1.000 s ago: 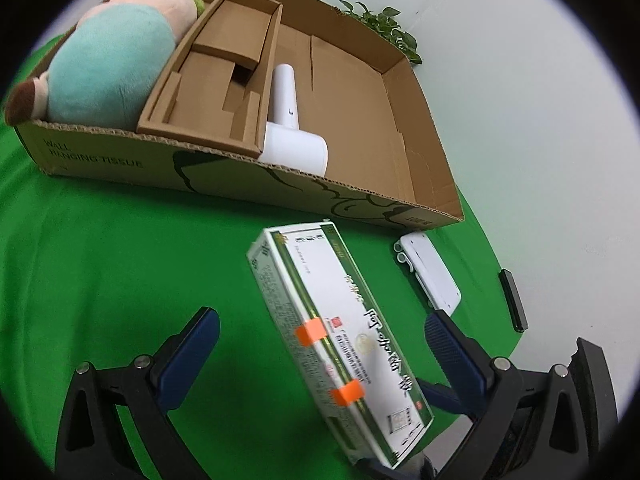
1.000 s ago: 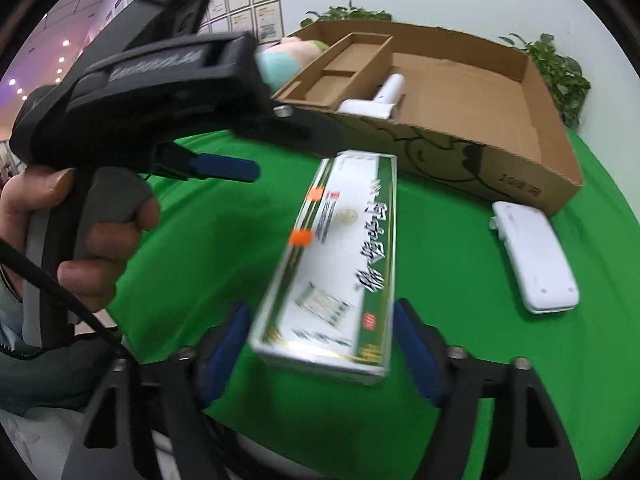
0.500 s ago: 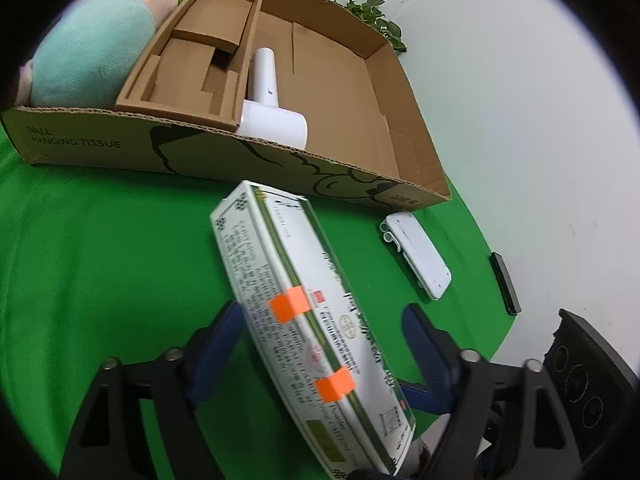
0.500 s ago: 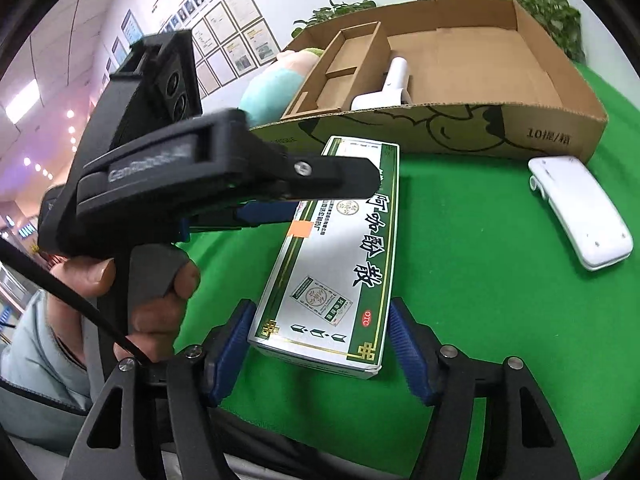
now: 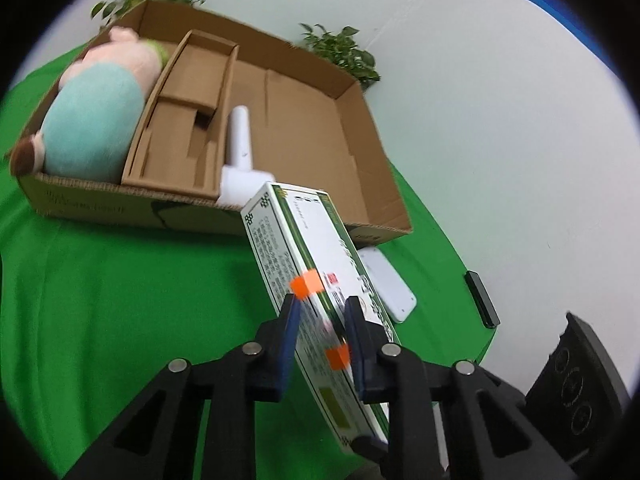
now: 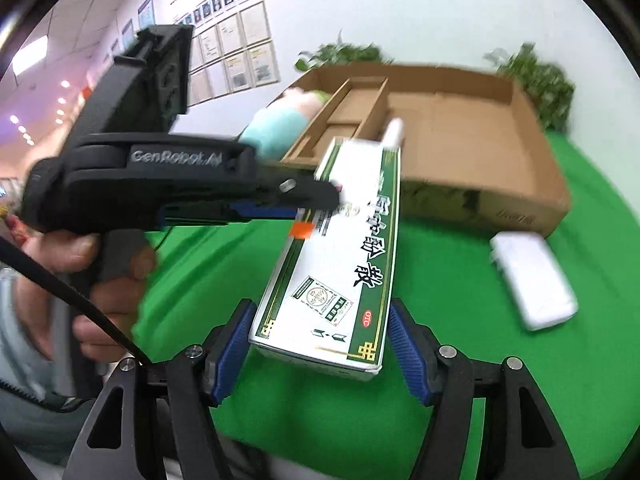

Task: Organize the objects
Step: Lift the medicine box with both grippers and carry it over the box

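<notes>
Close to the camera, the left gripper point(image 5: 320, 320) has just squeezed its two blue pads onto the long sides of the medicine box point(image 5: 312, 280). Half a second ago those pads stood wide apart on each side of it. Now the box is lifted off the green surface point(image 5: 120, 300), with its far end tipped up toward the cardboard tray point(image 5: 360, 152). That looks like the pick-up is done and the next job is to carry the box over the tray's front wall.

The right gripper point(image 6: 320, 344) sits at the near end of the box point(image 6: 344, 248) with its pads spread wide, one on each side and not pressing.

The box is long and flat, white on top with green stripes, black letters and two orange stickers. It looks light and stiff.

Just past it, a small white case point(image 6: 532, 280) lies on the surface by the tray's front right corner. Inside the tray lie a white handheld thing point(image 5: 240, 152), a brown cardboard insert point(image 5: 184, 120), and a soft plush toy point(image 5: 96, 120) at the left end. A thin black bar point(image 5: 482, 300) lies at the right edge of the surface.
</notes>
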The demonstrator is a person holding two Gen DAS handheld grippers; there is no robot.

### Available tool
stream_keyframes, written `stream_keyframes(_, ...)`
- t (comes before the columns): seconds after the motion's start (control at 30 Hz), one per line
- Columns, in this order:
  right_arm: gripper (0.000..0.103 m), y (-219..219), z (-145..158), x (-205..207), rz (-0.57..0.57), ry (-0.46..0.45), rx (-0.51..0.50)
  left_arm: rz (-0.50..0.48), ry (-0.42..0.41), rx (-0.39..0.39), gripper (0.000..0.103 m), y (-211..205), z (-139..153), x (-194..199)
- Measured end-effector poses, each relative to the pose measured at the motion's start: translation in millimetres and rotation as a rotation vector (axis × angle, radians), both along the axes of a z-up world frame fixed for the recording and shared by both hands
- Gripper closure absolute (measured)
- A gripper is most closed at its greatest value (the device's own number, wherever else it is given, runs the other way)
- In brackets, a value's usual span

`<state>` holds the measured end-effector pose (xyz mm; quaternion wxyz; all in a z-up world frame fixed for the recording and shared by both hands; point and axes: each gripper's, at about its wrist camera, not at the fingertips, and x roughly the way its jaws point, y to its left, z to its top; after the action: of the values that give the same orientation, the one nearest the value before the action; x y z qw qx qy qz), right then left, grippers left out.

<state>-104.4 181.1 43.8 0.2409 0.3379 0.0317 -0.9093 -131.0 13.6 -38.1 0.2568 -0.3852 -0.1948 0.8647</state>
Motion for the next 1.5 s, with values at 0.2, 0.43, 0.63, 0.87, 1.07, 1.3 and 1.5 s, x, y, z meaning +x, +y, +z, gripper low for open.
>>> stream_keyframes(0.2, 0.040, -1, 28, -11, -0.036, 0.080, -0.001, -0.002, 0.044, 0.000, 0.082, 3, 18, -1)
stream_keyframes(0.43, 0.041, -1, -1, -20, -0.047, -0.072, -0.059, 0.020, -0.123, 0.117, 0.054, -9, -30, -12)
stream_keyframes(0.63, 0.042, 3, -19, -15, -0.035, -0.164, -0.116, 0.019, -0.211, 0.155, 0.045, -10, -59, -14)
stream_keyframes(0.87, 0.043, -13, -31, -16, -0.019, -0.189, -0.018, 0.013, -0.162, 0.184, 0.050, -19, -60, -10)
stream_keyframes(1.07, 0.043, -20, -31, -14, 0.013, -0.154, 0.010, -0.001, -0.133, 0.186, 0.061, -22, -57, -10)
stream_keyframes(1.3, 0.043, -19, -6, -10, 0.015, -0.054, -0.004, -0.011, -0.039, 0.160, 0.064, -20, -17, -9)
stream_keyframes(1.5, 0.044, -10, 32, -33, -0.024, 0.053, -0.054, -0.062, 0.097, 0.084, 0.065, -3, 39, -33)
